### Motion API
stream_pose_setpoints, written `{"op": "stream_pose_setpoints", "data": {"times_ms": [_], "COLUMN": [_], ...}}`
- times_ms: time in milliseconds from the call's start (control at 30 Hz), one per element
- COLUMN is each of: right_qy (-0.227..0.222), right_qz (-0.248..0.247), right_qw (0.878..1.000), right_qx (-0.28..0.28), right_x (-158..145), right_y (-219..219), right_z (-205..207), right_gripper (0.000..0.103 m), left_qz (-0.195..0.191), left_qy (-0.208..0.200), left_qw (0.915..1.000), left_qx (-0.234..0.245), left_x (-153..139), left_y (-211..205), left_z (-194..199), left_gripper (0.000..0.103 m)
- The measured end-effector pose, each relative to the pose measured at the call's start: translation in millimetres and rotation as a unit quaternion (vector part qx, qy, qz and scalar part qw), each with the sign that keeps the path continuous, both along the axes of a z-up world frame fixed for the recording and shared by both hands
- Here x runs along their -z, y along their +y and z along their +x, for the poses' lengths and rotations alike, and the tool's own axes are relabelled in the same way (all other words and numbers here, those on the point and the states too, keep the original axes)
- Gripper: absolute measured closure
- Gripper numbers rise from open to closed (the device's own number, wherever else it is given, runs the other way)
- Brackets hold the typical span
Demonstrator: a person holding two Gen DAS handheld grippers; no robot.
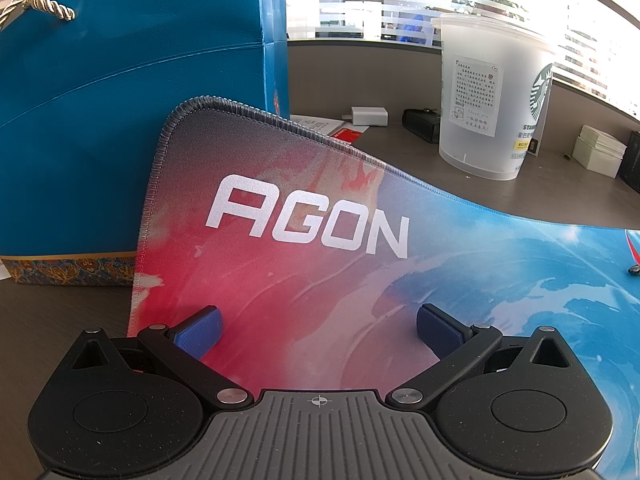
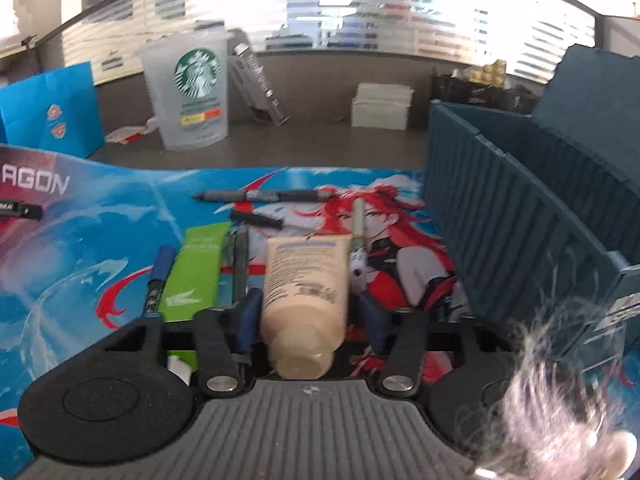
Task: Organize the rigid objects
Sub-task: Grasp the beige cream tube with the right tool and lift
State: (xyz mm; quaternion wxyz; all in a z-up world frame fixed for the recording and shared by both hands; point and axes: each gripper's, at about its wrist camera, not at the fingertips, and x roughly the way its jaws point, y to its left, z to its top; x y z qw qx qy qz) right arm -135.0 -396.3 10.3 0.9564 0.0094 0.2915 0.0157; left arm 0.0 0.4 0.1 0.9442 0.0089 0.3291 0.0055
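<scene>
**Beige tube between right jaws**

Beige tube point(image 2: 304, 280) lies on desk mat point(image 2: 100, 248), long axis along right gripper point(image 2: 310, 314), cap toward camera; jaws flank it, contact unclear. Left gripper point(image 1: 318, 326) spread wide, empty, over mat.
</scene>
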Motion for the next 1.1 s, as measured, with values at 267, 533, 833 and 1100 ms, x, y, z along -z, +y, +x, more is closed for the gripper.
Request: {"op": "stream_pose_setpoints", "data": {"times_ms": [267,533,833,1100], "right_qy": [0.002,0.007,-0.006,-0.032], "right_qz": [0.009,0.025,0.031,0.035], "right_qw": [1.000,1.000,0.999,0.999], "right_qx": [-0.007,-0.016,-0.022,-0.020], "right_x": [0,-6,-17,-28], "right_y": [-1,-5,-5,-5], "right_z": [-2,-10,-18,-25], "right_gripper": [0.061,0.061,0.061,0.061], "left_qz": [0.000,0.000,0.000,0.000], "left_qy": [0.000,0.000,0.000,0.000], "left_qw": [1.0000,1.0000,1.0000,1.0000], "left_qx": [0.000,0.000,0.000,0.000], "left_x": [0,0,0,0], "left_y": [0,0,0,0], "left_z": [0,0,0,0], "left_gripper": [0.000,0.000,0.000,0.000]}}
